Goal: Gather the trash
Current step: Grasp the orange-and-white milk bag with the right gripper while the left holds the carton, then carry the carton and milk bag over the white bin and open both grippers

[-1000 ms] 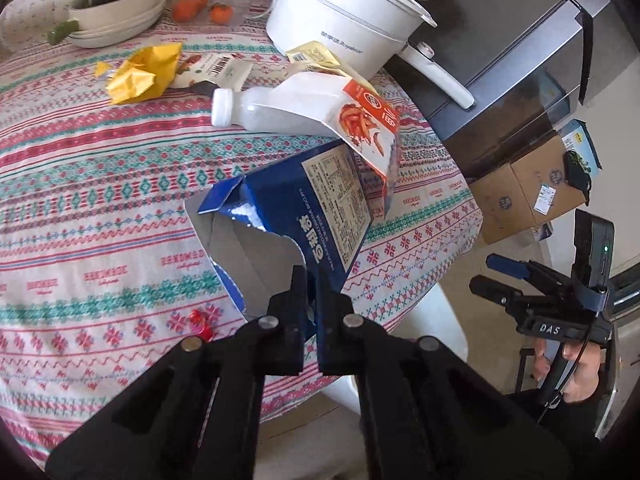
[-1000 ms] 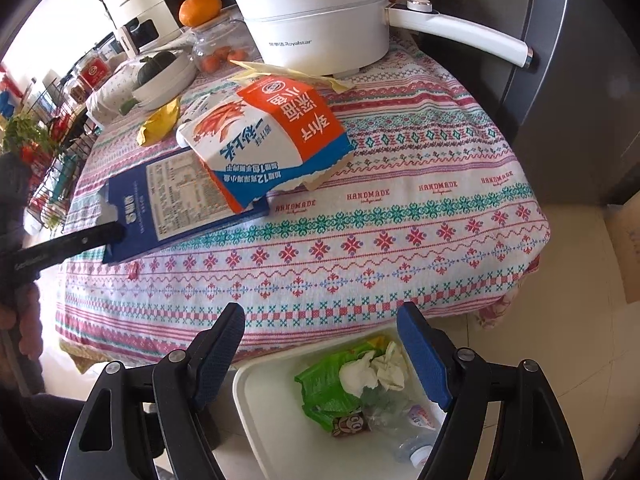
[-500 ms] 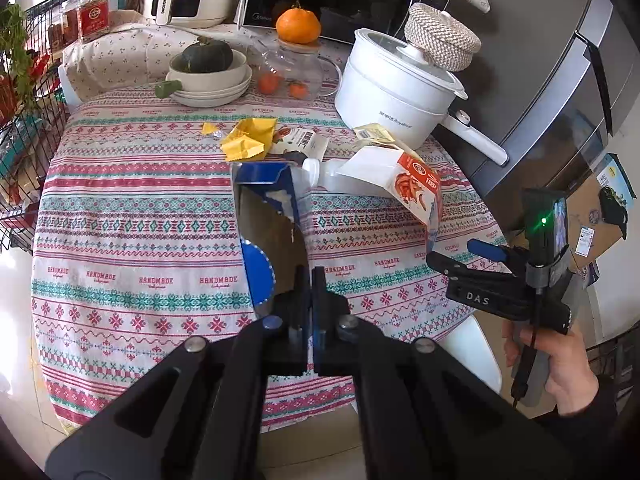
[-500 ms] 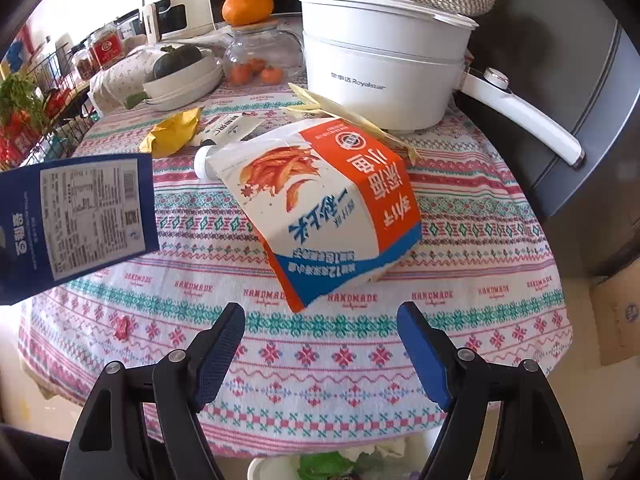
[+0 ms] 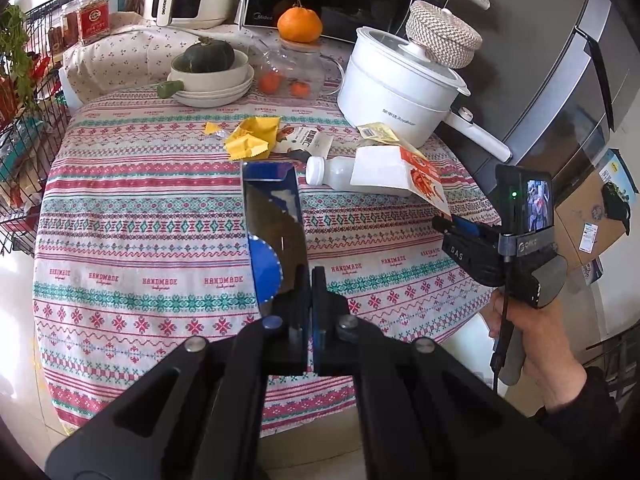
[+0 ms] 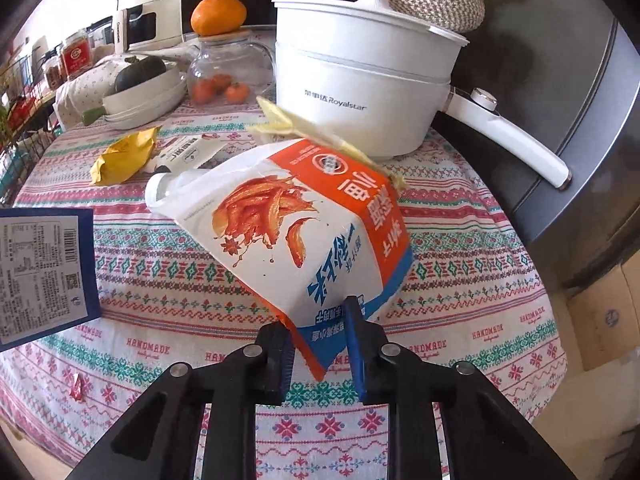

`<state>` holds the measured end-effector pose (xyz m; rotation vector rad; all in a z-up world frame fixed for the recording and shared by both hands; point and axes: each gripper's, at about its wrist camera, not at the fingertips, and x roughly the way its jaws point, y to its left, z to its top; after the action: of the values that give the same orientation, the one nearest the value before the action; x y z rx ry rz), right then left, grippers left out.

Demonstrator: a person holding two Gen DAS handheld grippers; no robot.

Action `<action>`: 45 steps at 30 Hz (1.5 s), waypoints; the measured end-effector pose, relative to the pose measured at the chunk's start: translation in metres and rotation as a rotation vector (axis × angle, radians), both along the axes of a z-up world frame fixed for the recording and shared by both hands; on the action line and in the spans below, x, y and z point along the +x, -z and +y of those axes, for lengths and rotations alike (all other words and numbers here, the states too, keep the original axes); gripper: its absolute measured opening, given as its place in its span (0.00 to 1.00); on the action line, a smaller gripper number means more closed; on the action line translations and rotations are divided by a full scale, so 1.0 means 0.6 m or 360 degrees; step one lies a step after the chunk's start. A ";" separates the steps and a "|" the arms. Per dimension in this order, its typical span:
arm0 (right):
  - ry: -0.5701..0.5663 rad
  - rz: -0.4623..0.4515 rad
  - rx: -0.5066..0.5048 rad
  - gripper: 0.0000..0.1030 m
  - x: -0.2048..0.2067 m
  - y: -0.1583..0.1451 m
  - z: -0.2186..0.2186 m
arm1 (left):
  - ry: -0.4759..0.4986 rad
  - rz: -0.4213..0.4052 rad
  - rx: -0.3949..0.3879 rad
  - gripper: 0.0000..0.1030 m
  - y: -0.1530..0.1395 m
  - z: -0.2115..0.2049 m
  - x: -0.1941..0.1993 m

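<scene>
My left gripper (image 5: 310, 280) is shut on the edge of a blue carton (image 5: 272, 216) and holds it upright above the table; the carton also shows in the right wrist view (image 6: 44, 272) at the left. My right gripper (image 6: 320, 320) is closing around the near corner of an orange and white snack bag (image 6: 304, 232), fingers at both sides of it, a small gap showing. The bag (image 5: 400, 164) lies over a white plastic bottle (image 5: 332, 168). A yellow wrapper (image 5: 252, 136) and a white label packet (image 5: 304, 140) lie further back.
A white electric pot (image 6: 360, 80) with a long handle stands behind the bag. A glass jar of tomatoes (image 6: 224, 68), bowls with a squash (image 5: 208, 72) and an orange (image 5: 300, 24) sit at the back. A small red wrapper (image 6: 78, 386) lies near the table's front edge.
My left gripper lifted the blue carton off the table and turned it upright. My right gripper moved up from the bin to the snack bag and narrowed around its corner.
</scene>
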<state>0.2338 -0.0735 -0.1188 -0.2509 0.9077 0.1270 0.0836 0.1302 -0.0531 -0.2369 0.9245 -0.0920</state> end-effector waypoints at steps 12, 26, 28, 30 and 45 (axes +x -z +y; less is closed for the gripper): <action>-0.0072 -0.0206 0.0186 0.04 -0.091 -0.120 -0.059 | 0.0082 -0.0108 -0.0033 0.01 -0.034 -0.031 -0.018; -0.0114 -0.0253 0.0328 0.03 -0.216 -0.183 -0.174 | 0.0413 -0.0189 -0.0089 0.01 -0.064 -0.122 -0.063; -0.0120 -0.0262 0.0316 0.03 -0.234 -0.183 -0.192 | 0.0467 -0.0182 -0.0086 0.01 -0.064 -0.138 -0.068; -0.0132 -0.0274 0.0292 0.03 -0.253 -0.185 -0.208 | 0.0514 -0.0182 -0.0076 0.01 -0.064 -0.153 -0.074; -0.0035 0.0039 0.0528 0.54 -0.252 -0.121 -0.301 | 0.0796 -0.0033 -0.0062 0.01 -0.029 -0.233 -0.084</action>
<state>0.0828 -0.2543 -0.0459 0.0489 0.8931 0.2983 0.0332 -0.0094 -0.0358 -0.0355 0.9457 -0.5734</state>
